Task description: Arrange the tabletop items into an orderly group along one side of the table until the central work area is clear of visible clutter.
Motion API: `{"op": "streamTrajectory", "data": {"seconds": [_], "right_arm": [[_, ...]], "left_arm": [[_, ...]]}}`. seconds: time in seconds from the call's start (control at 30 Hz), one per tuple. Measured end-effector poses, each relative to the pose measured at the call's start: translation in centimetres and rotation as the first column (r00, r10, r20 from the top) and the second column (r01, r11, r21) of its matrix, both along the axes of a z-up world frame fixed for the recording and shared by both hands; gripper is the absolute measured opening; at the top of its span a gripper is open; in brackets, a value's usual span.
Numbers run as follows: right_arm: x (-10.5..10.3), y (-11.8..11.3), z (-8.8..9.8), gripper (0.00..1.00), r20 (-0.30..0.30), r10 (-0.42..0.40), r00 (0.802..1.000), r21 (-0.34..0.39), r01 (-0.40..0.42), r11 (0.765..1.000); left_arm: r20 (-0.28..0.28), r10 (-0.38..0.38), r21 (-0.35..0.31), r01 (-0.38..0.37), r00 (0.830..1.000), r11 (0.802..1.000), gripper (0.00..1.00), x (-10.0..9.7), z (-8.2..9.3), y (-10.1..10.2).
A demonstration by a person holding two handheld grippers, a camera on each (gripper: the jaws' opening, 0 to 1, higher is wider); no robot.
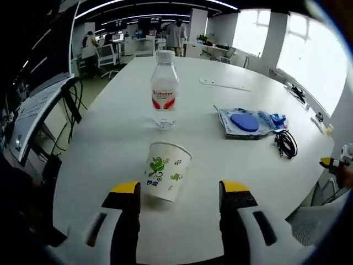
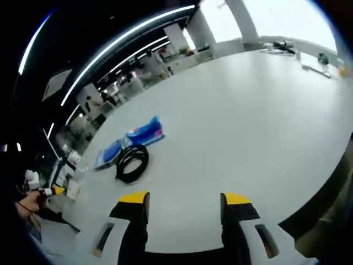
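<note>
White table, paper cup between left gripper

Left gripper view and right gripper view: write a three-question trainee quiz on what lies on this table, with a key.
1. True or false: the paper cup stands ahead of the open left gripper, nearer than the water bottle.
2. In the right gripper view, what lies against the blue packet? A) a coiled black cable B) a stapler C) a plate
3. Fill in: the bottle's cap is ____ in colour.

Key: 1 true; 2 A; 3 white. The right gripper is also open, over bare white table.
</note>
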State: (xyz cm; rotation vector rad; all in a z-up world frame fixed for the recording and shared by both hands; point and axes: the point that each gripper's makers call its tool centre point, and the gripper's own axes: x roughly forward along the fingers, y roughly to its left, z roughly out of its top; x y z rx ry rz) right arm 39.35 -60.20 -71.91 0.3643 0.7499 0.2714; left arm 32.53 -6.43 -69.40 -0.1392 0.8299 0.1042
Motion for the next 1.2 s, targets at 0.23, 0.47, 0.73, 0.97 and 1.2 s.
{"op": "streamTrajectory", "data": {"seconds": [0.23,0.47,0.73,0.97,1.2], "right_arm": [[0.4,1.6,1.3,0.56,0.035,0.099,0.994,-0.026,-0.098,0.995],[0.1,3.1,1.7,0.57,0.030,0.169,0.985,-0.001,-0.169,0.986],[0.0,4.5,2.3,0.67,0.031,0.270,0.962,-0.027,-0.270,0.963],[0.2,4.3,2.5,0.65,0.026,0.239,0.971,0.037,-0.240,0.970],[0.3,4.1,2.5,0.64,0.023,0.211,0.977,0.070,-0.212,0.975]], "left_arm": [[-0.056,-0.026,-0.002,0.026,0.998,1.000,0.57,0.4,-1.8,0.6],[-0.115,-0.014,0.016,0.016,0.993,1.000,0.57,1.0,-3.6,1.3],[-0.167,-0.064,0.033,0.070,0.984,0.997,0.51,1.5,-5.3,0.8],[-0.164,-0.008,0.038,0.015,0.986,0.999,0.39,1.9,-5.9,1.1],[-0.069,-0.005,-0.026,0.004,0.998,1.000,0.38,2.5,-4.3,-1.4]]}}
